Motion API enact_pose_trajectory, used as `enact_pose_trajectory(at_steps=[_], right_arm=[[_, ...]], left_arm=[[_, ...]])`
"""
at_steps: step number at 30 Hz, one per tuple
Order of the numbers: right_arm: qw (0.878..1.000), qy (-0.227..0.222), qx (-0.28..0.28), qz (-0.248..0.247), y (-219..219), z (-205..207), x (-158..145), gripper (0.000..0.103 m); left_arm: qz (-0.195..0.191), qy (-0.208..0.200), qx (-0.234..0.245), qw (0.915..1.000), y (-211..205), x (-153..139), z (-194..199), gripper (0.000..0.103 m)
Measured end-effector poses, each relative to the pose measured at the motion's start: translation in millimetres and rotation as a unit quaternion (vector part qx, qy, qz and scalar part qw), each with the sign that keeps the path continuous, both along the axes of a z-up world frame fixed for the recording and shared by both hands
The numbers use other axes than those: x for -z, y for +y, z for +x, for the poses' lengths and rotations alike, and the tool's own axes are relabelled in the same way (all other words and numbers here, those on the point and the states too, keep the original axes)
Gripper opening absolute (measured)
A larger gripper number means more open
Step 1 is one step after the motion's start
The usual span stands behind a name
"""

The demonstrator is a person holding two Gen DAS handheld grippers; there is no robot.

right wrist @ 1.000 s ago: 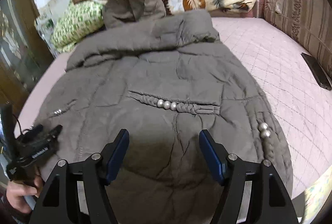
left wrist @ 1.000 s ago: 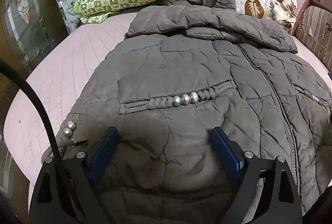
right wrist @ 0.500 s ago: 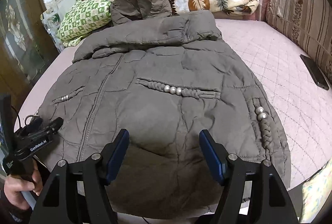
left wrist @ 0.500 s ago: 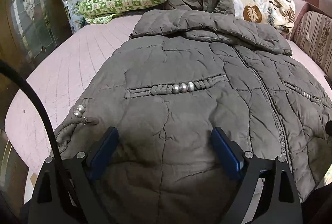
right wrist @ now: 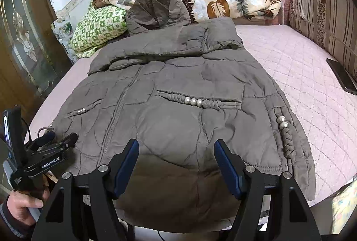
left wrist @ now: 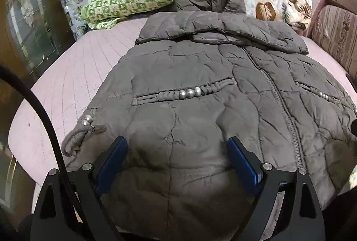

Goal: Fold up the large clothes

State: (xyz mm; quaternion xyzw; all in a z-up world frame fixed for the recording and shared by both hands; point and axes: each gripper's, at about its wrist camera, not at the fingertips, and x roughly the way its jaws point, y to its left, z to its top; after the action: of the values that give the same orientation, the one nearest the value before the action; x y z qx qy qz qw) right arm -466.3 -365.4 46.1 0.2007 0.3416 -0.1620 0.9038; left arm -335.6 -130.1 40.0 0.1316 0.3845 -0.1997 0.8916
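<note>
A large grey-brown quilted hooded coat lies flat, front up, on a pink quilted bed; it also shows in the right wrist view. Its sleeves are folded across under the hood. My left gripper is open and empty above the coat's lower left hem. My right gripper is open and empty above the lower right hem. The left gripper also shows at the left edge of the right wrist view, held by a hand.
A green checked pillow and a leaf-print blanket lie at the head of the bed. A striped sofa cushion and a dark phone sit at the right. A wooden glass door stands left.
Both grippers have pulled back toward the foot of the bed and risen, so more of the coat's hem shows. Both stay open and empty.
</note>
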Motion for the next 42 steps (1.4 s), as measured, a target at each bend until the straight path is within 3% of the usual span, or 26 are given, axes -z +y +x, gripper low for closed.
enact_pose_trajectory(at_steps=[3, 9, 20, 24, 28, 32, 34, 37, 42], right_arm=[[1.0, -0.004, -0.001, 0.004, 1, 0, -1, 0.074], [1.0, -0.001, -0.004, 0.006, 3, 2, 2, 0.074], [1.0, 0.016, 0.01, 0.004, -8, 10, 9, 0.074], [0.999, 0.019, 0.018, 0.023, -20, 11, 1, 0.074], [0.999, 0.029, 0.034, -0.002, -27, 18, -18, 0.074], [0.998, 0.027, 0.053, 0.005, -30, 23, -37, 0.074], [0.998, 0.028, 0.058, -0.01, -25, 24, -46, 0.074], [0.998, 0.03, 0.061, -0.018, -20, 29, -52, 0.076], [0.997, 0.026, 0.067, 0.015, -23, 47, -47, 0.076]], left_arm=[[-0.003, 0.007, -0.002, 1.0, 0, -12, 0, 0.09], [-0.004, -0.042, 0.008, 0.9991, -6, -37, -6, 0.09], [-0.032, -0.056, 0.053, 0.9965, -57, -83, 21, 0.093], [-0.047, -0.033, 0.049, 0.9971, -73, -86, 49, 0.093], [-0.07, -0.035, 0.031, 0.9965, -86, -91, 78, 0.093], [-0.081, -0.034, 0.038, 0.9954, -102, -84, 107, 0.093], [-0.072, -0.042, 0.037, 0.9958, -100, -70, 114, 0.093], [-0.051, -0.021, 0.038, 0.9977, -96, -56, 126, 0.093], [-0.071, 0.0, 0.029, 0.9971, -83, -54, 132, 0.093]])
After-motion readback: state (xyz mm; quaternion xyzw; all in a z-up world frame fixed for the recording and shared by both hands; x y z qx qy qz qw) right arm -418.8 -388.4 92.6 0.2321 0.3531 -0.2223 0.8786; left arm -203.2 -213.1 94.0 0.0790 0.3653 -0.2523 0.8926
